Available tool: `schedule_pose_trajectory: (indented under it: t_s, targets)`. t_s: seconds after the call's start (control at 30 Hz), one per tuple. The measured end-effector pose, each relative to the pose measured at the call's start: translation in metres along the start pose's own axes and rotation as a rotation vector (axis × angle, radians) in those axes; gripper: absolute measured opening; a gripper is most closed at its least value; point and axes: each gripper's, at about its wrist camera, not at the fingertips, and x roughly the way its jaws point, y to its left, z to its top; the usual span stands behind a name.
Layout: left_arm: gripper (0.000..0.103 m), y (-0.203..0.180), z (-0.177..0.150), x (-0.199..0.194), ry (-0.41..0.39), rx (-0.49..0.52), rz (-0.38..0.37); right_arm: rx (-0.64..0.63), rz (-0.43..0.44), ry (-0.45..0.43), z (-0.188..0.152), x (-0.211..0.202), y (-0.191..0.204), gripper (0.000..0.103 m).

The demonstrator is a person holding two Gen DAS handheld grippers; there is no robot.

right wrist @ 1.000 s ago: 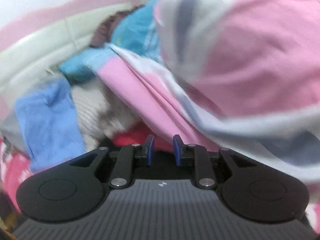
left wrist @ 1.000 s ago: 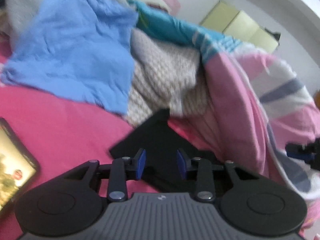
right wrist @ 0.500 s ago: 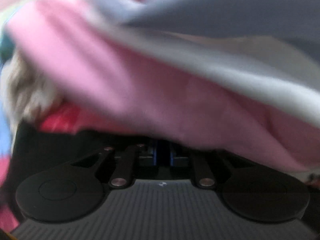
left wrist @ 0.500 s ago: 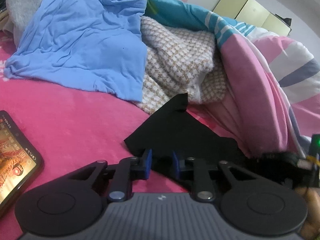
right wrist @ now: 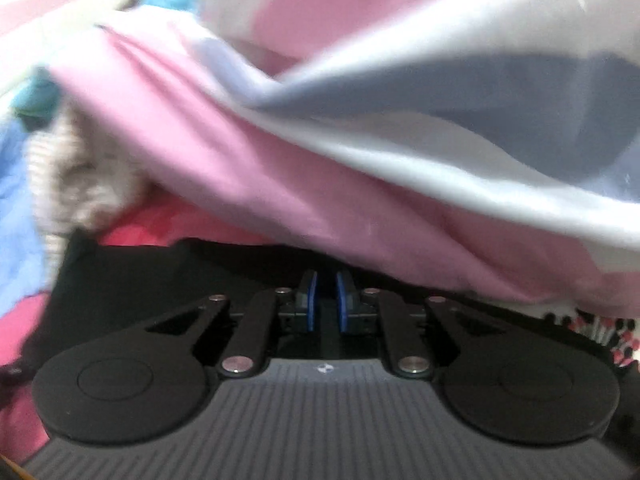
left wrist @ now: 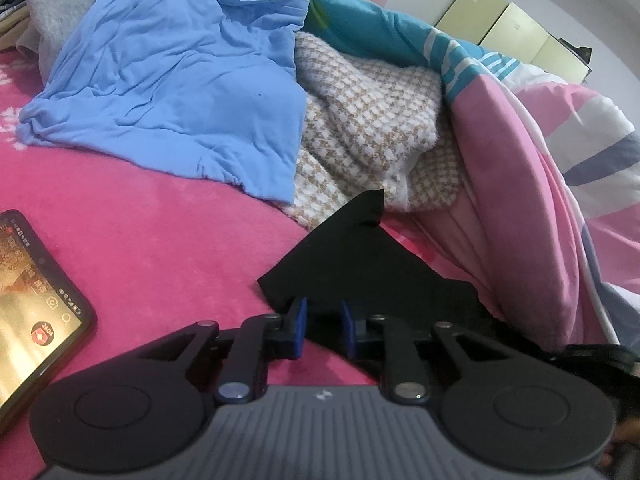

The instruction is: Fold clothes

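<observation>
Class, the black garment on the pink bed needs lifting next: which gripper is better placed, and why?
Left gripper: its jaws have just been closing on the black garment's clearly visible edge; the right gripper sits under the quilt.

1. A home bedroom is showing: a pink fleece bedsheet (left wrist: pixel 168 240) is spreading beneath the gripper.
2. A pink, white and grey striped quilt (left wrist: pixel 560 184) is lying ahead-right.
3. Pale yellow cabinets (left wrist: pixel 508 32) are standing beyond.

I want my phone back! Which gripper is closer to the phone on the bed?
Left. The left gripper is at the black cloth, with the phone lying just off to its side on the pink bedspread. The right gripper sits under the quilt; no phone shows there.
</observation>
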Motion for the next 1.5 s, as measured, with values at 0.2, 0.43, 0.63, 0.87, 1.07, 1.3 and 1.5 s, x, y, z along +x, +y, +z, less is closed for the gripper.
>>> schedule_pose_trajectory:
  t_s: [0.2, 0.43, 0.63, 0.87, 1.07, 1.3, 1.5]
  targets:
    - [0.021, 0.0, 0.001, 0.0, 0.001, 0.0, -0.004, 0.232, 0.093, 0.024, 0.005, 0.003, -0.042, 0.004]
    - [0.03, -0.004, 0.002, -0.005, -0.003, 0.014, -0.029, 0.263, 0.073, -0.091, -0.018, -0.139, -0.118, 0.008]
    - [0.031, -0.017, -0.004, -0.009, -0.016, 0.093, -0.058, 0.219, -0.001, -0.019, -0.047, -0.164, -0.165, 0.011]
    - [0.031, -0.015, -0.006, -0.002, 0.006, 0.094, -0.041, 0.188, -0.016, 0.014, -0.043, -0.117, -0.159, 0.011]
    - [0.032, -0.016, -0.006, -0.002, 0.008, 0.095, -0.037, 0.391, 0.035, 0.084, -0.034, -0.092, -0.201, 0.044]
    - [0.032, -0.015, -0.006, -0.002, 0.01, 0.088, -0.038, 0.378, 0.078, 0.133, -0.032, -0.075, -0.206, 0.031]
    - [0.032, -0.014, -0.006, -0.002, 0.012, 0.082, -0.039, 0.261, 0.086, 0.142, -0.03, -0.069, -0.189, 0.007]
